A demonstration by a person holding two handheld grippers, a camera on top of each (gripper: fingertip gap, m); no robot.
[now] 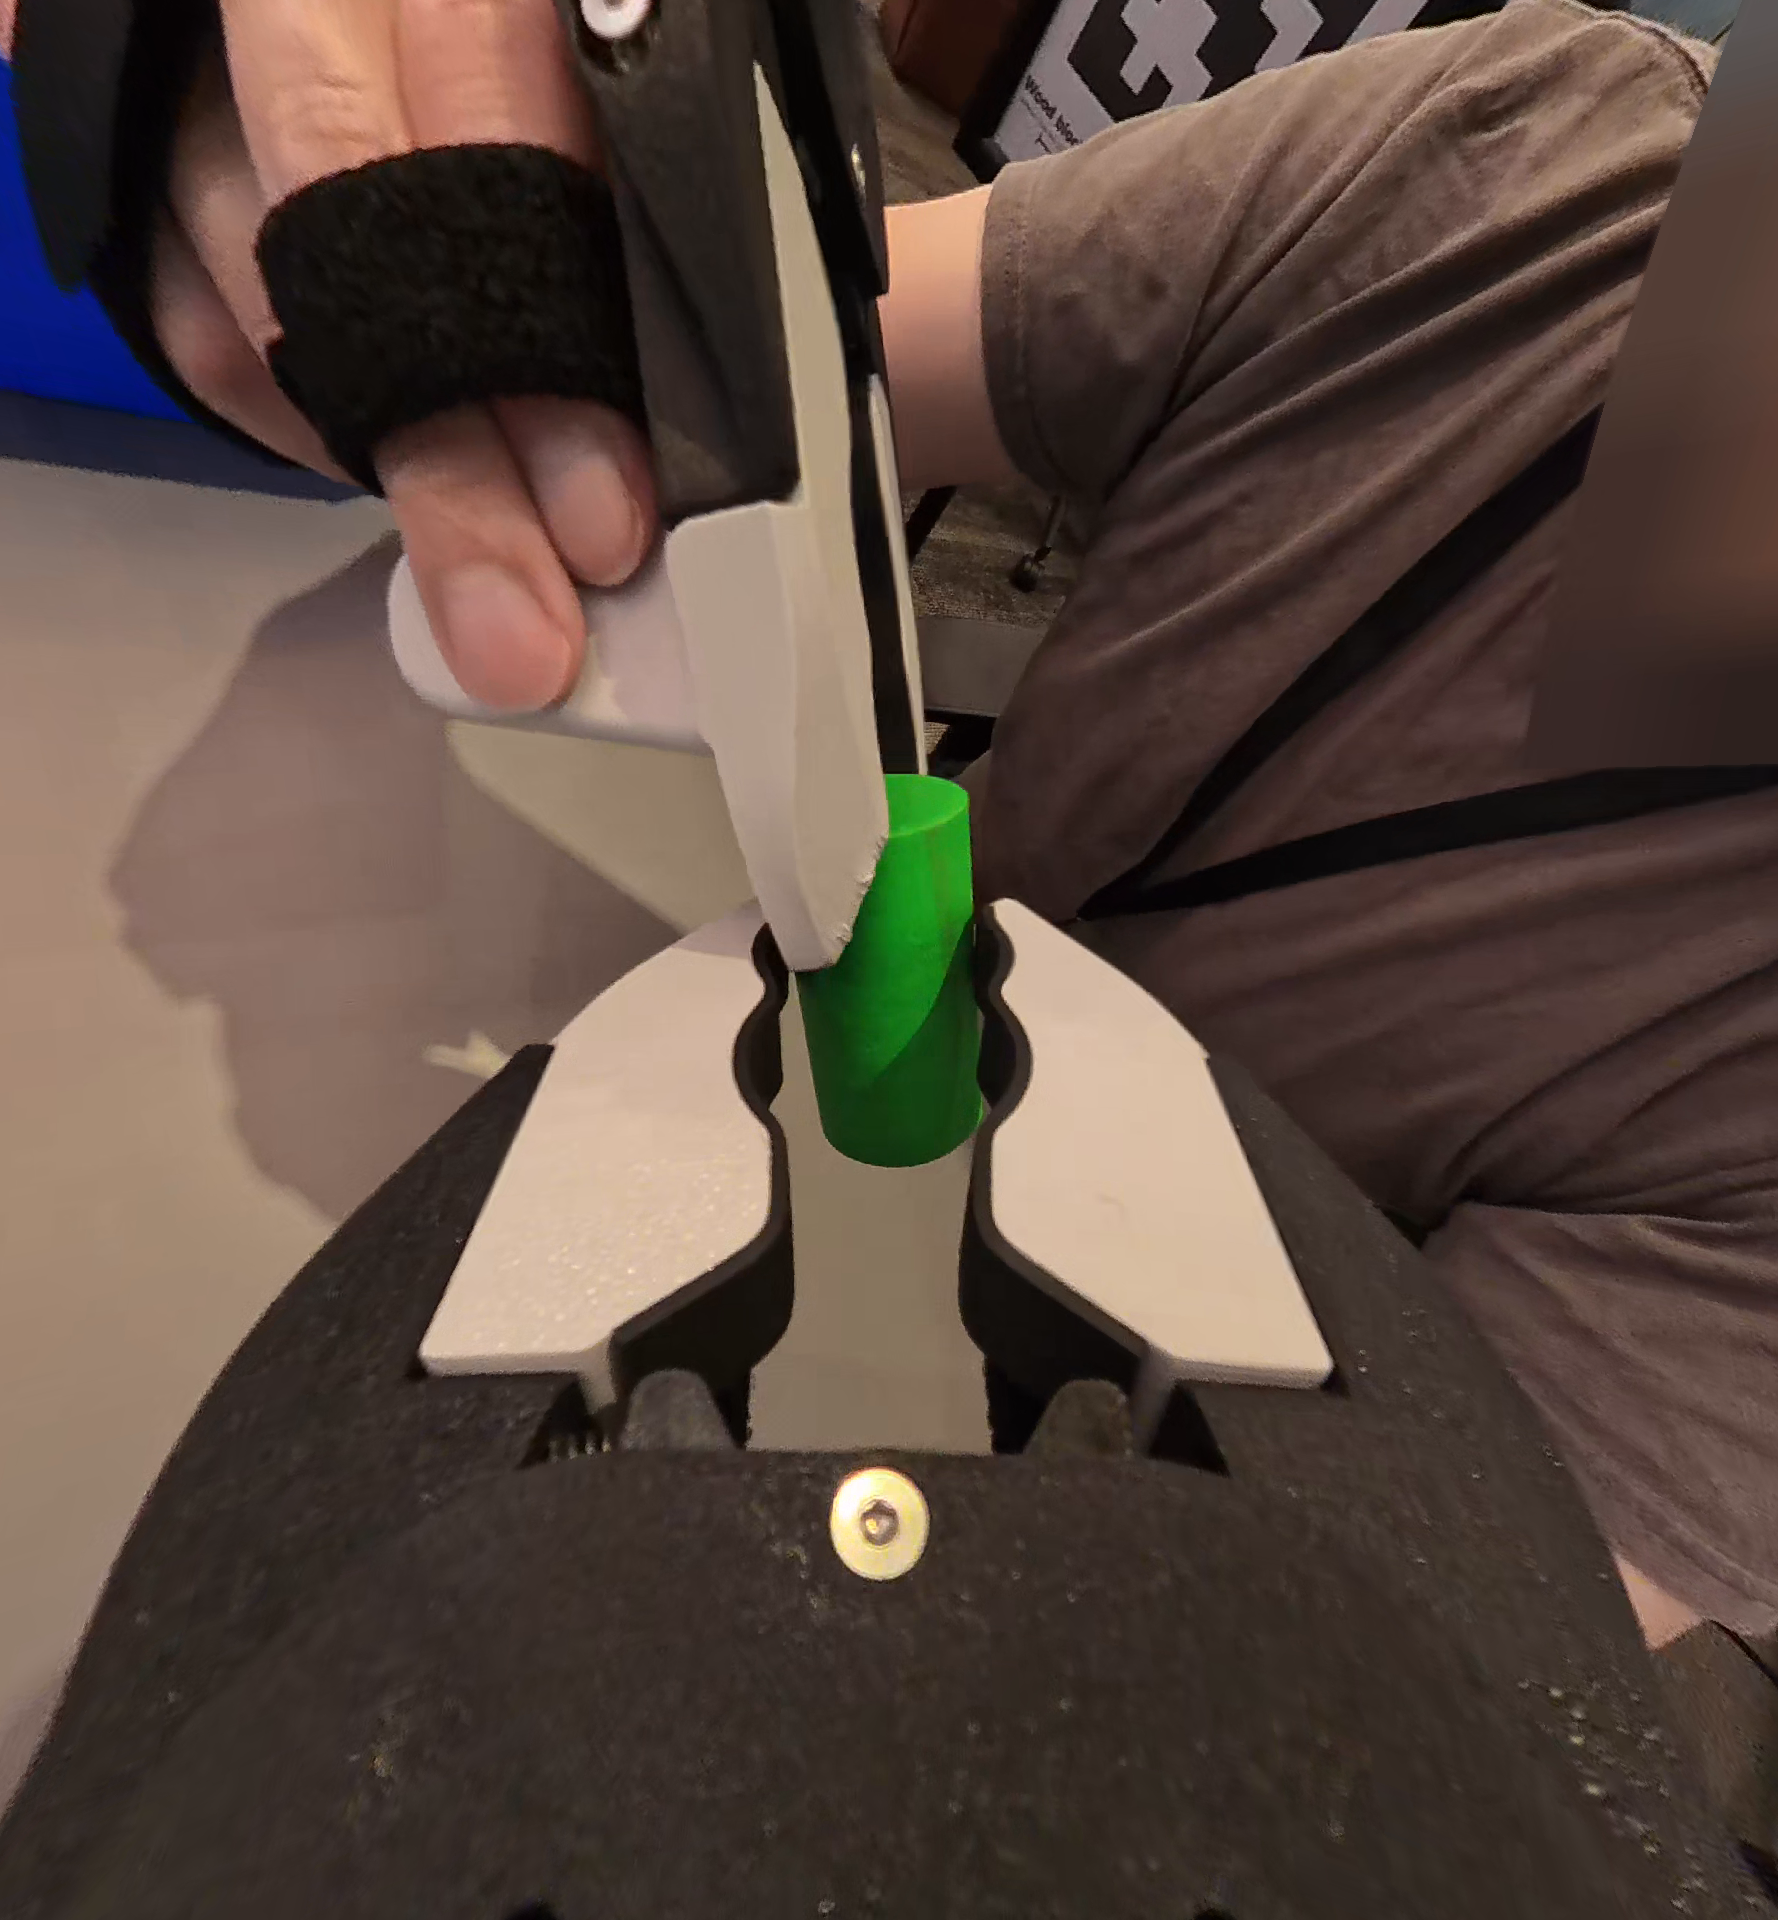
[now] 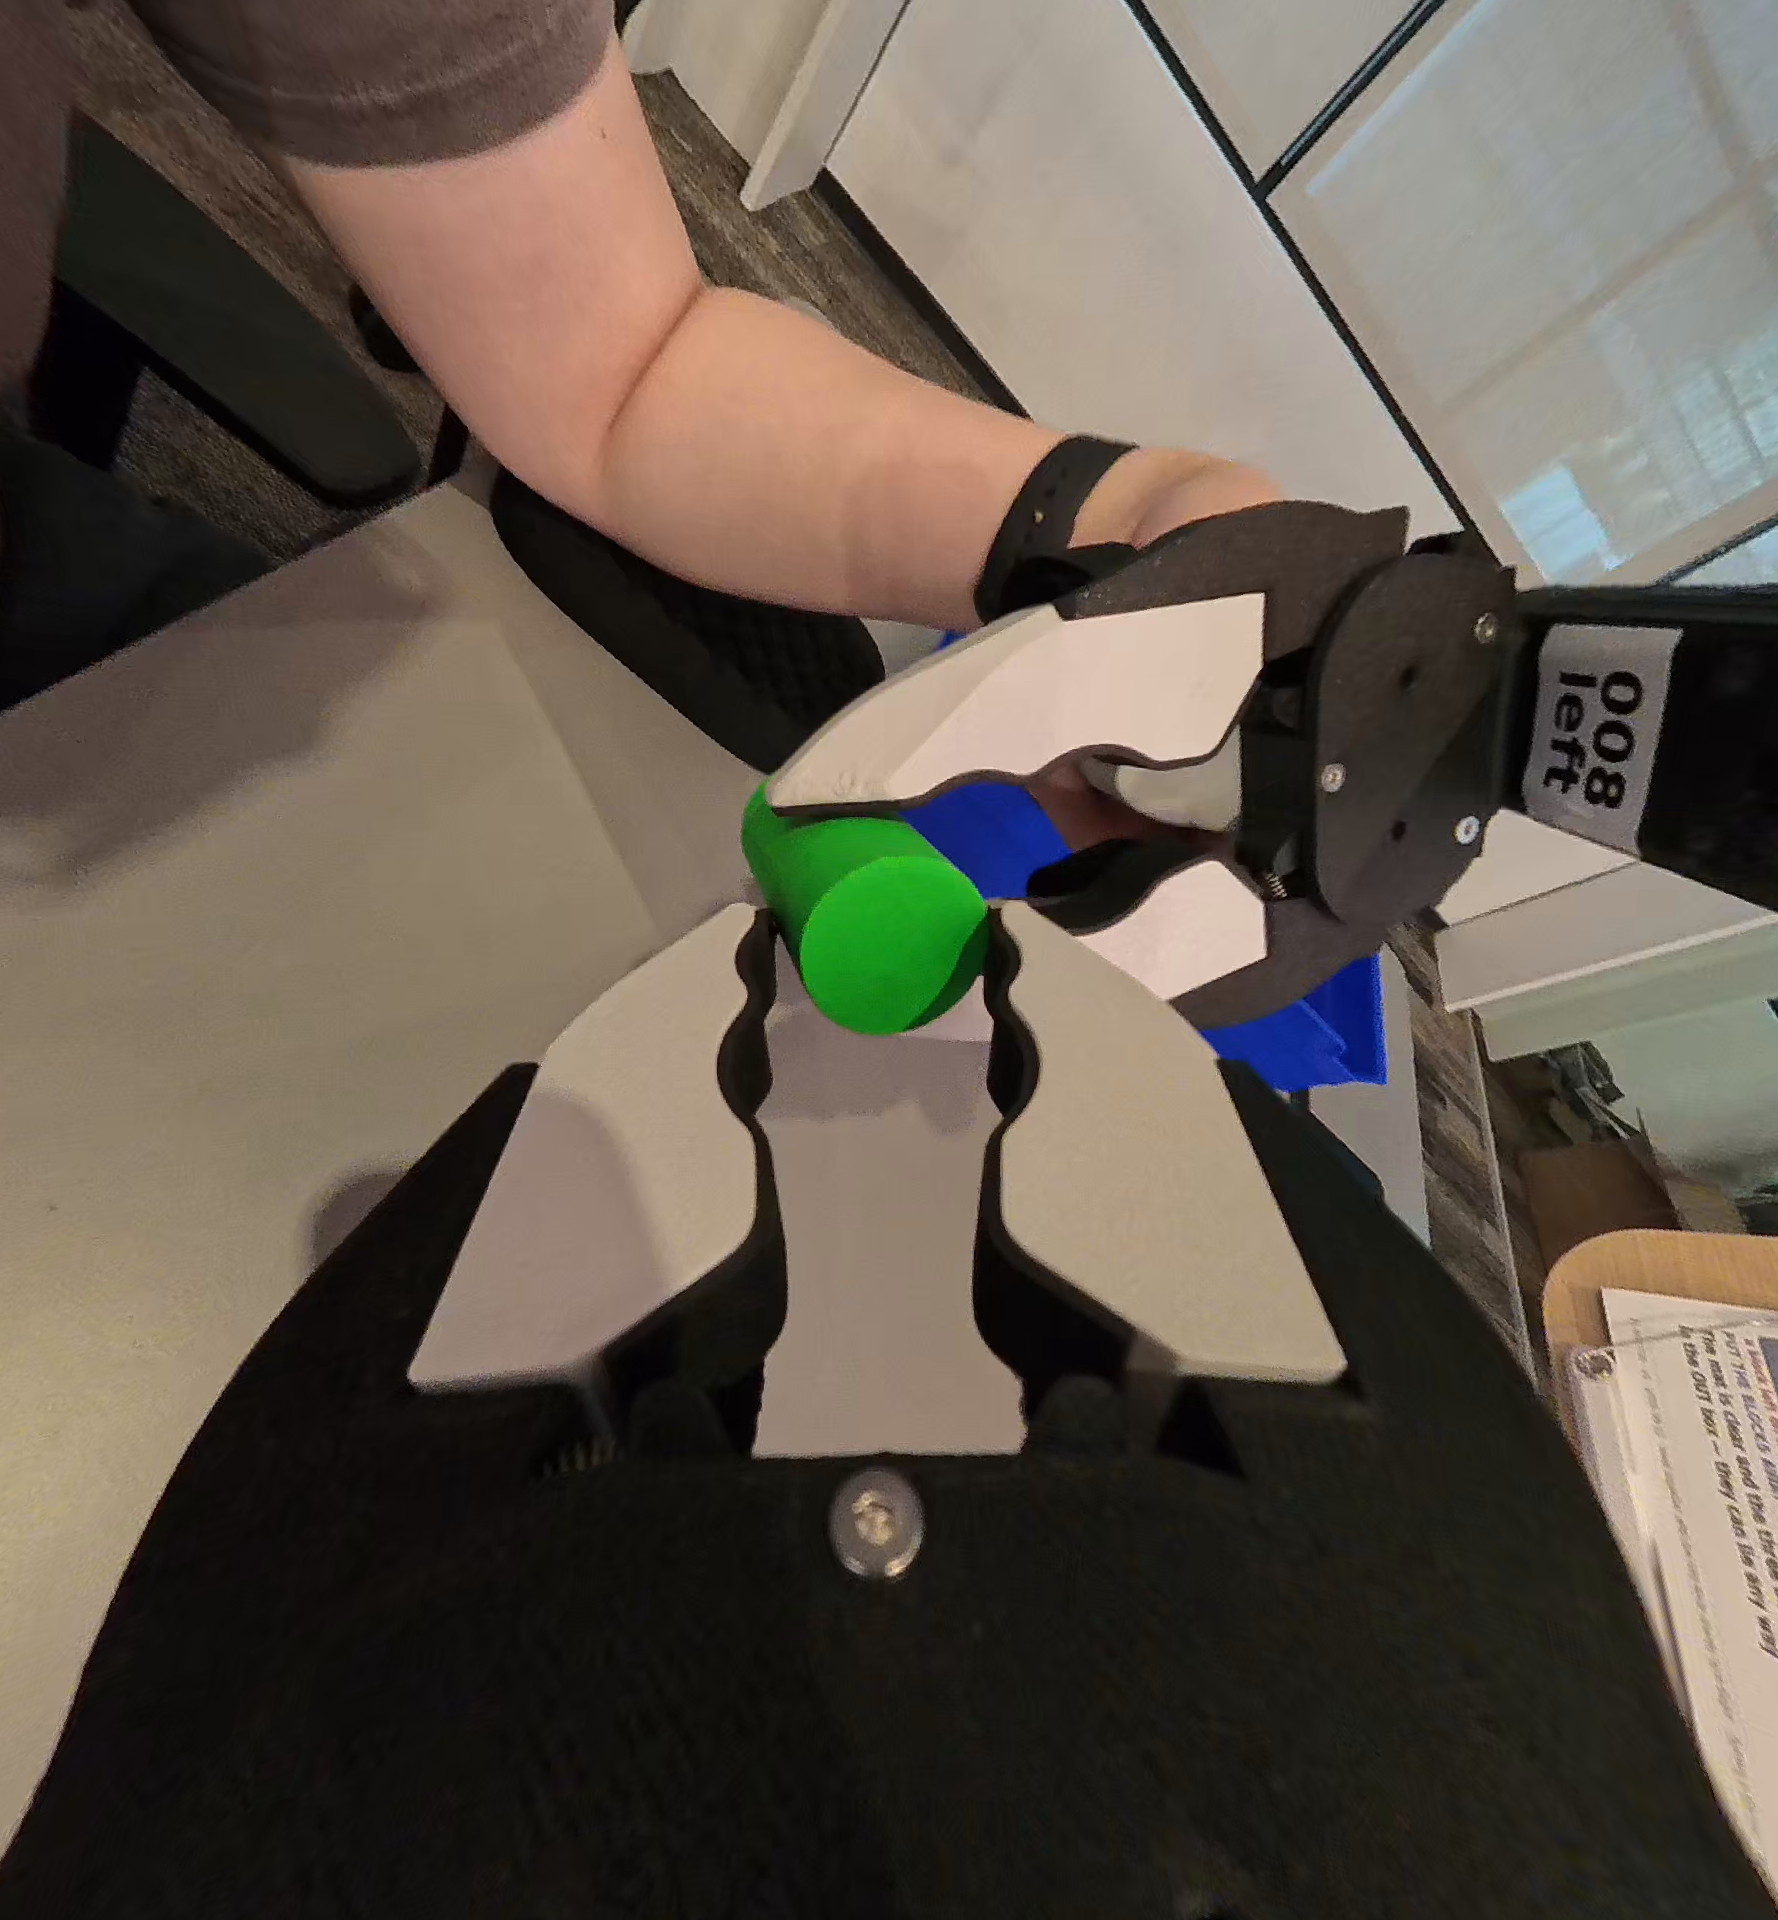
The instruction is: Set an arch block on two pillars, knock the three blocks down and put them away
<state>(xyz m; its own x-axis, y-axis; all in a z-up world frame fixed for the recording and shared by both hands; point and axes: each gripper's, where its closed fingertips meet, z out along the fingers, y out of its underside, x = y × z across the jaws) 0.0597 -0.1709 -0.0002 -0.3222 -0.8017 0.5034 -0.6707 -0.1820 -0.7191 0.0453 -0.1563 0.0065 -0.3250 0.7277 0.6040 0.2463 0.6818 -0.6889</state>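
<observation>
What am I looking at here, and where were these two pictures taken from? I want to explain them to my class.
There is no robot: a person holds a hand tool with two grey fingers in each hand. Each tool carries a camera that looks out along its own fingers, so each picture shows one tool's fingers at the bottom.

The left gripper looks sideways towards the person. The right gripper looks down from above. Each also shows in the other's picture.

Both grippers appear shut on the same green cylinder, the left on its side and the right on its top end. Whether it stands on the grey table or is lifted, I cannot tell. A blue bin sits behind it.
</observation>
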